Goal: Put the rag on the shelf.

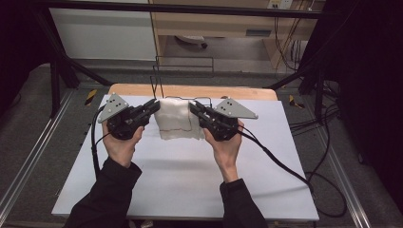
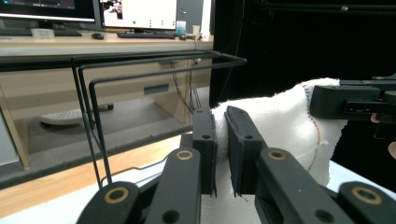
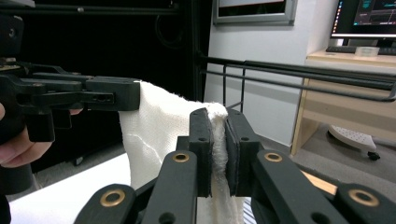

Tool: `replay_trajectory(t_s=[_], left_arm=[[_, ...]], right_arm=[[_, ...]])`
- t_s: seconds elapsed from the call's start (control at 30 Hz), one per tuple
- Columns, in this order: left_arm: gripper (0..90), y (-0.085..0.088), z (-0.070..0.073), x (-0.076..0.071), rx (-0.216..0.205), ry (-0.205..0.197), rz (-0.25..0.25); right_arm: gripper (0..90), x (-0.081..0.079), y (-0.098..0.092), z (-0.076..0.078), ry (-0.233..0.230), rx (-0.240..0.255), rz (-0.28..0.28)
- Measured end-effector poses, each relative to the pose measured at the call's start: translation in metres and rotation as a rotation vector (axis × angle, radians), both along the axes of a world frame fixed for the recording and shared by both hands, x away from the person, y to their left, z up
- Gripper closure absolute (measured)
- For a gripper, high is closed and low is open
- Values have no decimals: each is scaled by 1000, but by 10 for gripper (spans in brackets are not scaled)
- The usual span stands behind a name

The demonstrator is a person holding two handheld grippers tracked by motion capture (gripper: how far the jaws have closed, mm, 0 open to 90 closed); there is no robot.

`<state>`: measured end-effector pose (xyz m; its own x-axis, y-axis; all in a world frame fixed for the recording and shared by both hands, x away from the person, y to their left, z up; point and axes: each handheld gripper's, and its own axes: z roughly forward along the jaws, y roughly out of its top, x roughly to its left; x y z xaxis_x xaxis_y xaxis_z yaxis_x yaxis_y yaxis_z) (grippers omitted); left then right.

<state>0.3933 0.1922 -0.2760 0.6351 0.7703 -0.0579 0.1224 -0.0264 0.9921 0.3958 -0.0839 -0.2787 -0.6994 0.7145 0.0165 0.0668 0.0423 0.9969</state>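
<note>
A white cloth (image 1: 177,118) hangs stretched between my two grippers above the white table top (image 1: 190,180), in front of a black wire rack (image 1: 183,99). My left gripper (image 1: 154,106) is shut on the cloth's left top corner; in the left gripper view the white cloth (image 2: 285,126) is pinched between its jaws (image 2: 220,126). My right gripper (image 1: 194,107) is shut on the right top corner; in the right gripper view the cloth (image 3: 159,130) folds between its jaws (image 3: 219,122). The cloth's lower edge rests on or near the table.
The black wire rack (image 2: 140,65) stands at the table's far edge, just behind the cloth; the rack (image 3: 299,74) also runs across the right gripper view. Cables (image 1: 285,166) trail from the right gripper over the table's right side. A wooden strip (image 1: 190,90) borders the far edge.
</note>
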Motion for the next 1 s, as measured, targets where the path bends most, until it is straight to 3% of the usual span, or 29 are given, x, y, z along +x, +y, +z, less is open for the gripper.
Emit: replay_trajectory(t_s=[0.2,1.0], left_arm=[[822,-5,7,4,-10,-22,-2],[822,-17,46,22,-28,-69,-9]], right_arm=[[829,5,-7,8,-20,28,-7],[829,19,-17,42,-60,58,-41]])
